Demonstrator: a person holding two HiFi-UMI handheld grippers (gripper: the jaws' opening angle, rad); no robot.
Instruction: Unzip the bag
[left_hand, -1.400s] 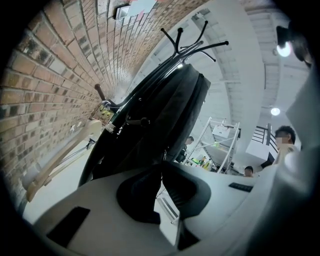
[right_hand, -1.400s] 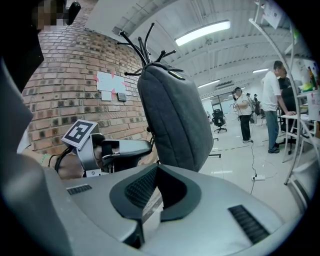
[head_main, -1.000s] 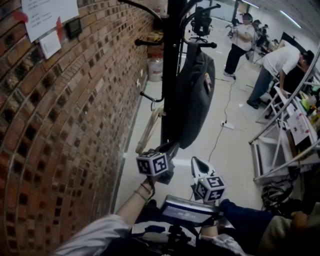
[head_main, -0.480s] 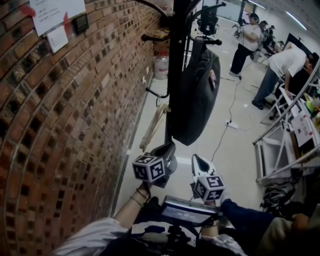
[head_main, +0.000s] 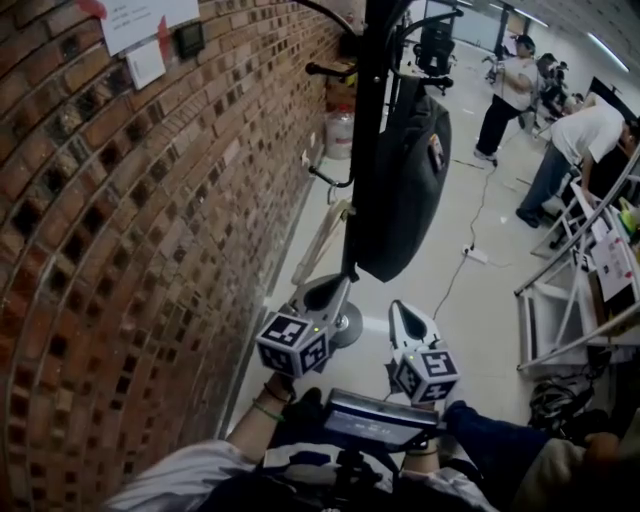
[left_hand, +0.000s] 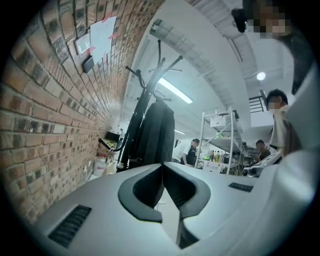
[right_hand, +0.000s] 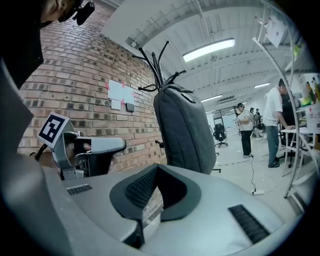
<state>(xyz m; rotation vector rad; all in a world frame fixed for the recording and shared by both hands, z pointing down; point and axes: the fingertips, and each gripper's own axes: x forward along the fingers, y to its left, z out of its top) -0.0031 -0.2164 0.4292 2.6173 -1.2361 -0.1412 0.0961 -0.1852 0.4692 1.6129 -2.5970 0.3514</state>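
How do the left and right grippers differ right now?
In the head view, the left gripper sits by the brick wall and tilts right; the right gripper sits on the open-floor side and tilts left. The bag fills more of the right gripper view than of the left gripper view. Both grippers are shut, empty and apart from the bag.

The bag (head_main: 405, 190) is dark charcoal grey, with a small white and yellow badge (head_main: 436, 152) on its side; the coat stand (head_main: 368, 110) is black; the brick wall (head_main: 120, 250) is mottled red-brown and dark brown with pale mortar lines, and its papers (head_main: 150, 12) are white with red tape at the edges; the floor (head_main: 480, 300) is pale cream; the left gripper (head_main: 335, 290) and right gripper (head_main: 402, 312) are light grey, each bearing black-and-white square markers; the right gripper's pads (right_hand: 139, 187) are black and finely ribbed.
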